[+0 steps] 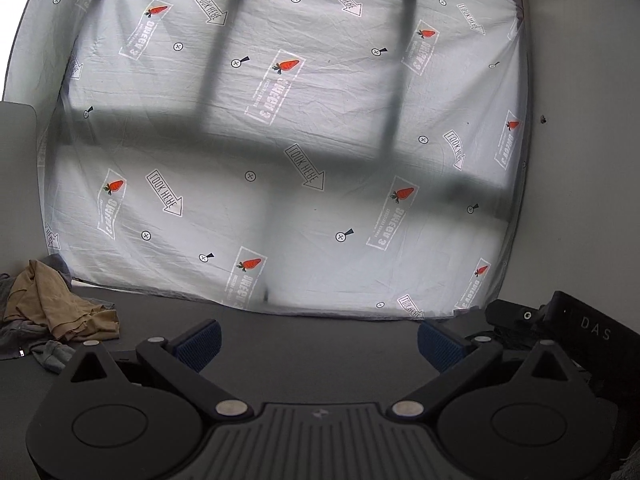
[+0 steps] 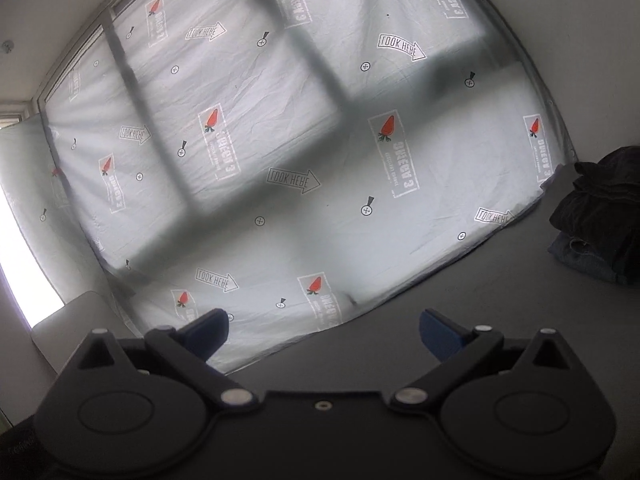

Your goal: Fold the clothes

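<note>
Left gripper (image 1: 319,339) agape | right gripper (image 2: 324,333) agape | clothes pile (image 1: 52,312) cropped

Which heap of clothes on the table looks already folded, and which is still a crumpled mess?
The dark stack, black garments over blue denim at the right, lies in flat folded layers. The tan and grey pile at the left is crumpled and loose, so it is the unfolded one.

I see a white sheet (image 1: 280,160) printed with orange carrots, tan shirt (image 1: 52,304) over grey clothes (image 1: 48,354), dark grey worktop (image 1: 320,360), black clothes (image 2: 600,208) over blue denim (image 2: 576,256).
</note>
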Action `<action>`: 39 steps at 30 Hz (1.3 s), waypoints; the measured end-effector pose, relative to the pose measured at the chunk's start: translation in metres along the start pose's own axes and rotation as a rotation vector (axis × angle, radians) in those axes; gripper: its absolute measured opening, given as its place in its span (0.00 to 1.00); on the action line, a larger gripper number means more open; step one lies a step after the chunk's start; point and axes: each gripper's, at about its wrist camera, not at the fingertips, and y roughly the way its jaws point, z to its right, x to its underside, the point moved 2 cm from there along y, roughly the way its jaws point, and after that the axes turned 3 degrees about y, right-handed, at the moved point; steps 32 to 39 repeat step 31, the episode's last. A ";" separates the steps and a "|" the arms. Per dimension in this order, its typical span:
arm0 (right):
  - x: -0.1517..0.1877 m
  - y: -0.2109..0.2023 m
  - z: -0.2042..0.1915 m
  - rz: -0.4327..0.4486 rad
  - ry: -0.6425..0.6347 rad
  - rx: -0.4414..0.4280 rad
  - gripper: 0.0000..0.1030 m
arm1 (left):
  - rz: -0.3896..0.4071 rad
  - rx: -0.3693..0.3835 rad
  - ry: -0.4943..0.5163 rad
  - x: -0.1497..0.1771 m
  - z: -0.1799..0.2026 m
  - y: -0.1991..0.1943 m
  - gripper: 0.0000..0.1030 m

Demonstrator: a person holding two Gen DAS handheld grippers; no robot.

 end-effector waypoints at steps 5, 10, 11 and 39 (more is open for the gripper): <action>0.024 -0.018 -0.031 -0.098 -0.179 0.120 1.00 | -0.104 -0.026 -0.027 0.010 -0.017 -0.018 1.00; 0.059 -0.031 -0.057 -0.216 -0.357 0.230 1.00 | -0.218 -0.161 0.097 0.038 -0.019 -0.035 1.00; 0.066 -0.034 -0.061 -0.243 -0.383 0.246 1.00 | -0.243 -0.176 0.105 0.044 -0.022 -0.037 1.00; 0.110 -0.042 -0.088 -0.349 -0.466 0.266 0.99 | -0.366 -0.188 0.039 0.062 -0.069 -0.049 1.00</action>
